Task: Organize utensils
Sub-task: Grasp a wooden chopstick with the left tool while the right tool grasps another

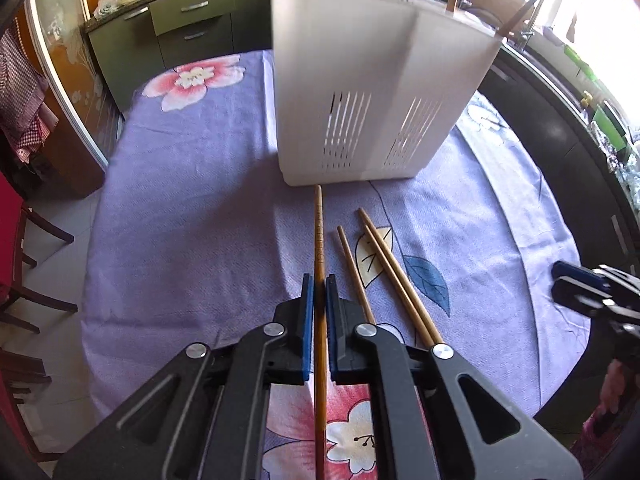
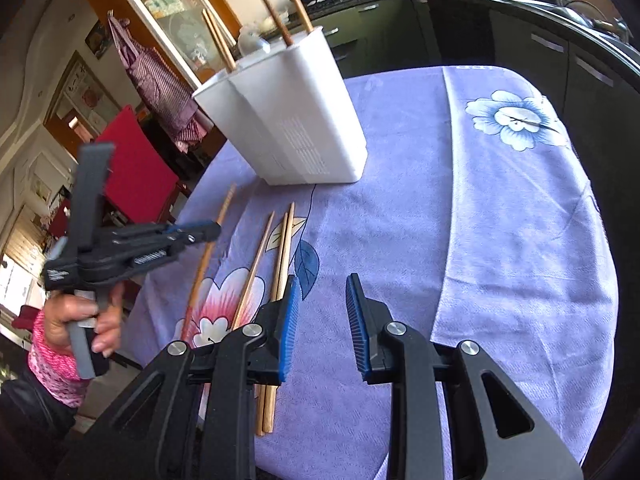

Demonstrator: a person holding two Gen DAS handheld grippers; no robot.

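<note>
My left gripper (image 1: 319, 280) is shut on a wooden chopstick (image 1: 319, 232) that points toward the white slotted utensil holder (image 1: 360, 92). Three more chopsticks (image 1: 384, 264) lie on the purple cloth just to its right. In the right wrist view the left gripper (image 2: 208, 230) holds that chopstick (image 2: 208, 256) low over the cloth, left of the loose chopsticks (image 2: 280, 256). The holder (image 2: 296, 120) stands beyond them with several chopsticks (image 2: 280, 20) standing in it. My right gripper (image 2: 322, 304) is open and empty above the cloth, right of the loose chopsticks.
The round table has a purple floral cloth (image 2: 480, 200). A red chair (image 2: 136, 168) stands at its left. Dark kitchen cabinets (image 1: 188, 28) and a counter with a sink (image 1: 560, 40) run behind. The right gripper (image 1: 592, 292) shows at the right edge of the left wrist view.
</note>
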